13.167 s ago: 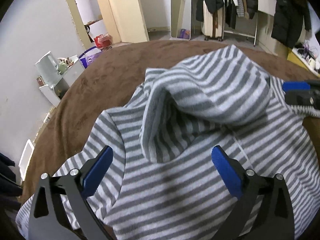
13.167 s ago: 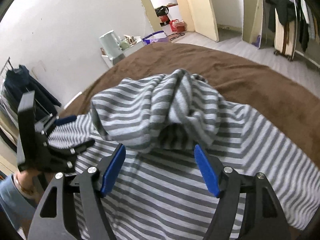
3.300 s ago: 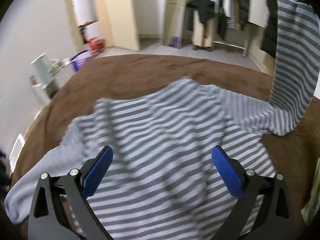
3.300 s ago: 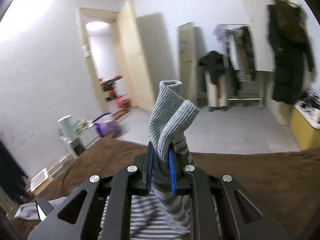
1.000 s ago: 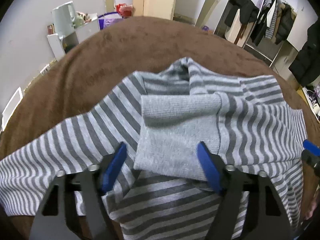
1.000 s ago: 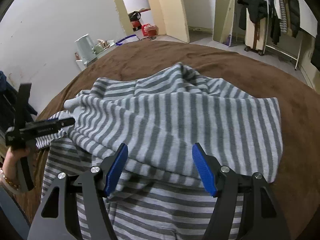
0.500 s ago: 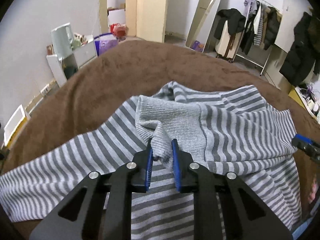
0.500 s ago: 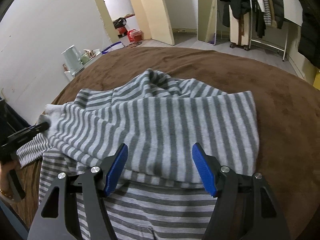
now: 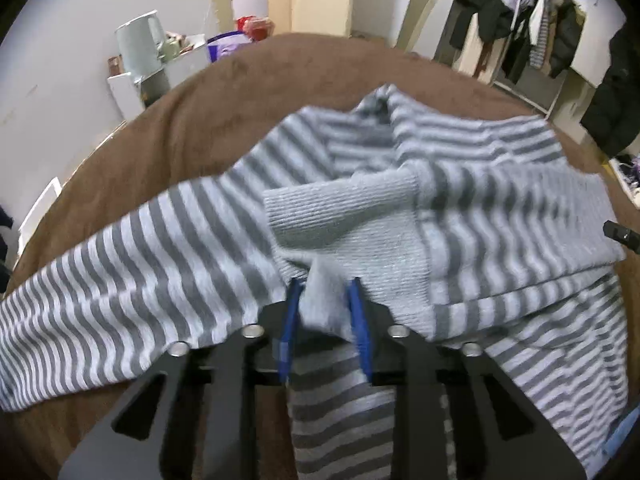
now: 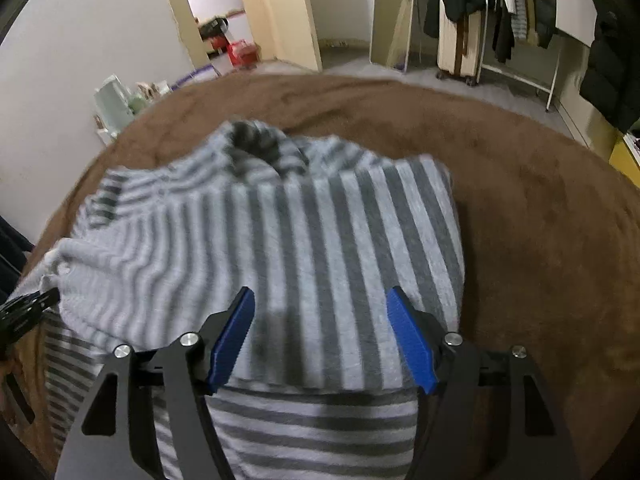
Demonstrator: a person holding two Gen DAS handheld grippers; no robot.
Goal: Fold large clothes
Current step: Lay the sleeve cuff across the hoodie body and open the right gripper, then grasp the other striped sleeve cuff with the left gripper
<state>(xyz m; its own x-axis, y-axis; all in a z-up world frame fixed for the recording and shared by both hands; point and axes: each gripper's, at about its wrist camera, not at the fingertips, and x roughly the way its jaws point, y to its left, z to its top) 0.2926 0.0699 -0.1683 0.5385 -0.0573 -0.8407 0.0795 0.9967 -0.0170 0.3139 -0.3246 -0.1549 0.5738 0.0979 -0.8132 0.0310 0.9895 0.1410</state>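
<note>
Left tool (image 9: pixel 323 312) pinches the ribbed cuff (image 9: pixel 340 236) of the striped hoodie (image 10: pixel 304 240), spread on the brown bed (image 10: pixel 540 208), jaws just easing; right tool (image 10: pixel 322 340) hovers open above the folded sleeve, ready to smooth it.

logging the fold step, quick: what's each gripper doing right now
Left gripper: jaws have just been opening, the ribbed grey cuff of the striped hoodie is between them.
Right gripper: open, holding nothing, above the hoodie.

Soft striped knit sweater (image 9: pixel 168 248), ribbed cuff (image 9: pixel 360 220), plush brown blanket (image 10: pixel 540 208)
</note>
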